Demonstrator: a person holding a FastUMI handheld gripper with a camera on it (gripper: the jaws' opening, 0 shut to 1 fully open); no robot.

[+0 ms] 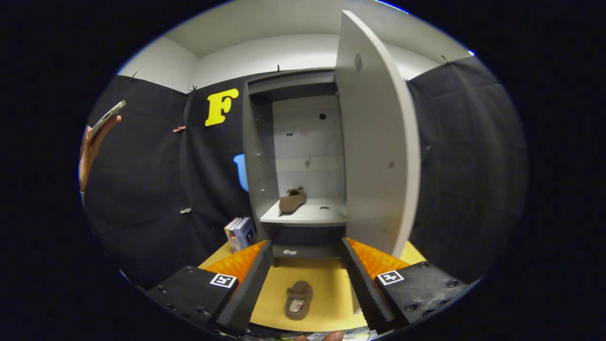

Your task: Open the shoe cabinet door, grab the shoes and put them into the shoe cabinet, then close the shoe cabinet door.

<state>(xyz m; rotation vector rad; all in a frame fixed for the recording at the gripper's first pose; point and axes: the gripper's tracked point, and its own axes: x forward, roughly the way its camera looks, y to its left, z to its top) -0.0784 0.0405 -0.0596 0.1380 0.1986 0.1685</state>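
Gripper point(303, 274) fingers were spread wide and held nothing, hovering above the yellow tabletop point(326, 284) and facing the shoe cabinet point(265, 156). Between them, lying flat on the tabletop, was a brown shoe point(298, 299), its opening up, not yet touched by either finger. Beyond it, a second brown shoe point(292, 200) already sat on the cabinet's pale shelf point(312, 215), leaning toward the left wall. The cabinet door point(378, 142) stood swung out to the right, well open. Judged from this, the opening step was done and one shoe was stowed; the remaining shoe had yet to be grasped, carried to the shelf and released, and the door then pushed closed. Just left of the cabinet base a few books point(240, 233) stood upright, and farther left a person's hand point(90, 147) held up a phone point(107, 118)
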